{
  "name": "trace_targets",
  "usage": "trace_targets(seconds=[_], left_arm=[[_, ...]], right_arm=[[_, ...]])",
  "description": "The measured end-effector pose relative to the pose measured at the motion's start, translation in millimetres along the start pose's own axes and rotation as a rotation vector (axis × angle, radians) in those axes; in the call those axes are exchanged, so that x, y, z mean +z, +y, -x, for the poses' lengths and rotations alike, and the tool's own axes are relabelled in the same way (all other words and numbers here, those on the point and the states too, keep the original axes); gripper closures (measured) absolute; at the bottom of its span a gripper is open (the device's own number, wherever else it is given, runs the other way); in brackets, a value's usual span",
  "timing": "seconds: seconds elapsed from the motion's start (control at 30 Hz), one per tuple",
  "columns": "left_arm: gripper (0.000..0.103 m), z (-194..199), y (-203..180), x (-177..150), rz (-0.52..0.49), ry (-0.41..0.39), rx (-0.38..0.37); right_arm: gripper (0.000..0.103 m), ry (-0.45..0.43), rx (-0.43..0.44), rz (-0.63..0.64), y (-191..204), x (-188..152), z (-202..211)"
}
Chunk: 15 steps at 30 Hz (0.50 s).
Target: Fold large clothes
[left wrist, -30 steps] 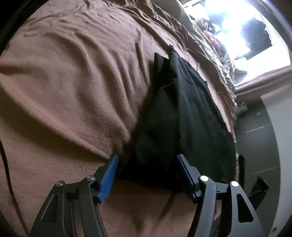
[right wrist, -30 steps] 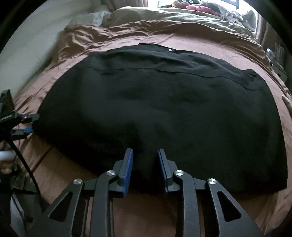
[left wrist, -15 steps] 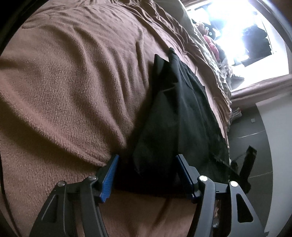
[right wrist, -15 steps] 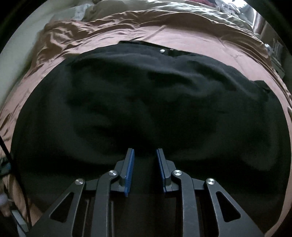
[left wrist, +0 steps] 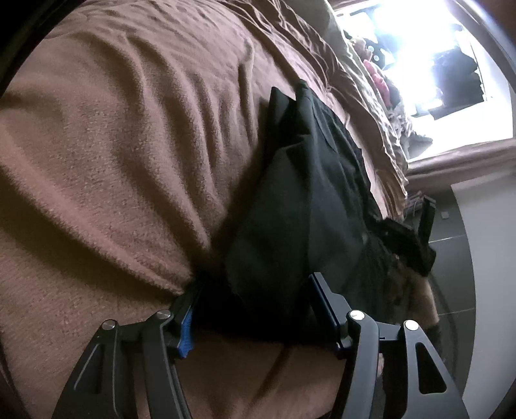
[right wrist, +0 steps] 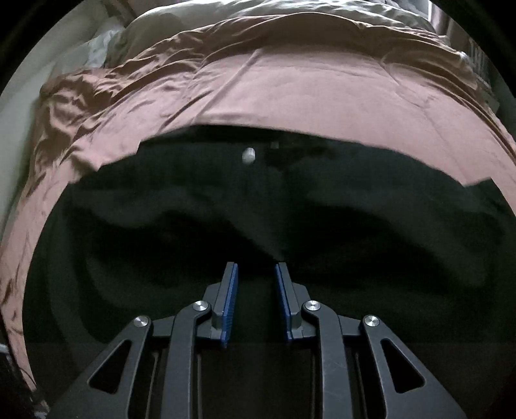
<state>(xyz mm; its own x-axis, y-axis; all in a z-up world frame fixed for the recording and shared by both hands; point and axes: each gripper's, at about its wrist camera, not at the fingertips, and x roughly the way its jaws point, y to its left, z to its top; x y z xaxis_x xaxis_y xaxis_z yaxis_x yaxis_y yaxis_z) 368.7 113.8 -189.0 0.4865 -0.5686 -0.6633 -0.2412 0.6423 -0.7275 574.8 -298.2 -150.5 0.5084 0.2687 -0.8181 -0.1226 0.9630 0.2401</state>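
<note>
A large black garment (right wrist: 258,206) lies on the brown bedspread (right wrist: 306,87). My right gripper (right wrist: 256,274) is shut on the garment's near edge and holds it lifted, so the cloth bulges and folds toward the far side; a silver button (right wrist: 248,156) shows near the far edge. In the left wrist view the garment (left wrist: 306,199) runs away from me along the bed. My left gripper (left wrist: 254,290) stands wide around its near end, jaws apart, the cloth between them and the left finger pressed into the blanket (left wrist: 113,145).
The bed's rumpled beige duvet (right wrist: 290,19) lies at the far side. A bright window (left wrist: 429,64) and grey floor (left wrist: 458,274) are to the right of the bed. The other gripper's dark frame (left wrist: 416,238) shows by the bed's edge.
My right gripper has lifted the garment's near edge and carried it forward, so more bedspread shows beyond it. My left gripper has pushed a little further over the garment's end, still open.
</note>
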Motion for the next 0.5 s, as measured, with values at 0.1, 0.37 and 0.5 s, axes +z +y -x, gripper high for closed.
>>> trace_targets(seconds=[0.1,0.37,0.5], left_arm=[[0.041,-3,2,2,0.019,-0.001,-0.009],[0.079,12,-1,3,0.032,-0.007,-0.066],[0.085,28,-24,5,-0.011,-0.038,-0.109]], right_arm=[[0.083,0.009,0.043,-0.055,-10,10,0],[0.083,-0.06,0.125,-0.014,-26,-33,63],[0.083,-0.083,0.196,-0.037,-44,-72,93]])
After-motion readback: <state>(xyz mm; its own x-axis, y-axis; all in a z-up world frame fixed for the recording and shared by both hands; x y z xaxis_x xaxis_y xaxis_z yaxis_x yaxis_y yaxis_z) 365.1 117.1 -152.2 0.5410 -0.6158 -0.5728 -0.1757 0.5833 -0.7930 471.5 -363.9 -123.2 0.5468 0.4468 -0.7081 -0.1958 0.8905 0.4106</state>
